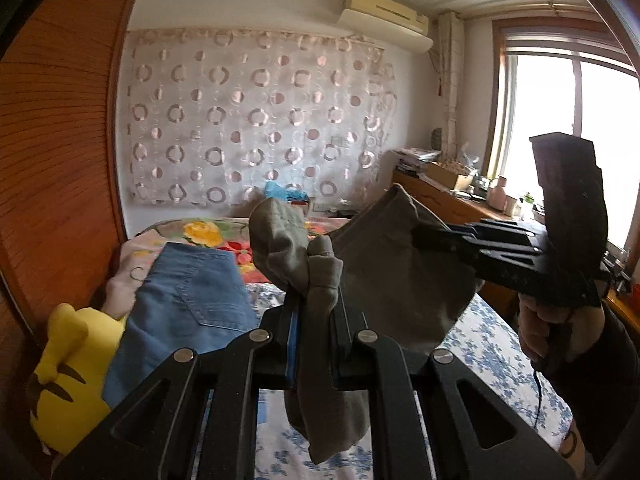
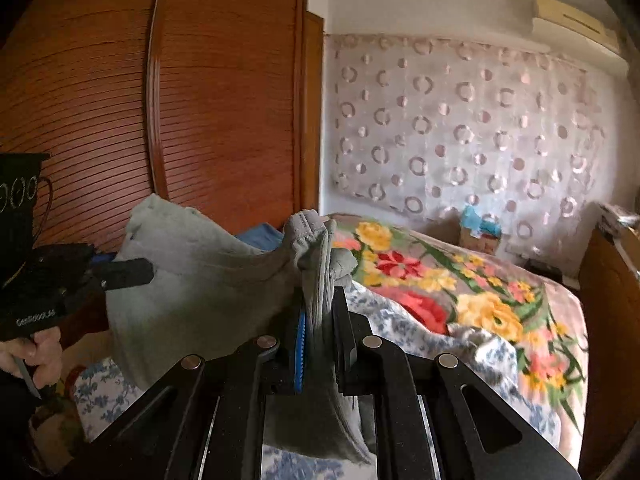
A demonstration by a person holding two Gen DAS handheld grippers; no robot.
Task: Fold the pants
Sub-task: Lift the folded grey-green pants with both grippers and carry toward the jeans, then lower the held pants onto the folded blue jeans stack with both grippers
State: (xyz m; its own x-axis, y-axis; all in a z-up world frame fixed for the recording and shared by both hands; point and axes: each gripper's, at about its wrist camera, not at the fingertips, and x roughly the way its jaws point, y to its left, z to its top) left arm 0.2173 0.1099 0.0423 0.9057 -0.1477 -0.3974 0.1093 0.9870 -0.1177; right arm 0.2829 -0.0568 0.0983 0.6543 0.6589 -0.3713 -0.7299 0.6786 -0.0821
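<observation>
Grey pants point(image 1: 384, 268) hang in the air above the bed, stretched between both grippers. My left gripper point(image 1: 316, 300) is shut on a bunched grey edge of the pants. My right gripper point(image 1: 420, 236) shows at the right of the left wrist view, shut on the other end. In the right wrist view my right gripper point(image 2: 320, 304) is shut on ribbed grey pants fabric point(image 2: 200, 280), and the left gripper point(image 2: 136, 272) clamps the far corner at the left.
Folded blue jeans point(image 1: 188, 308) and a yellow plush toy point(image 1: 64, 372) lie on the bed at the left. A floral blanket point(image 2: 460, 292) covers the bed. A wooden wardrobe point(image 2: 200, 100) stands at the left, a cluttered desk point(image 1: 452, 196) by the window.
</observation>
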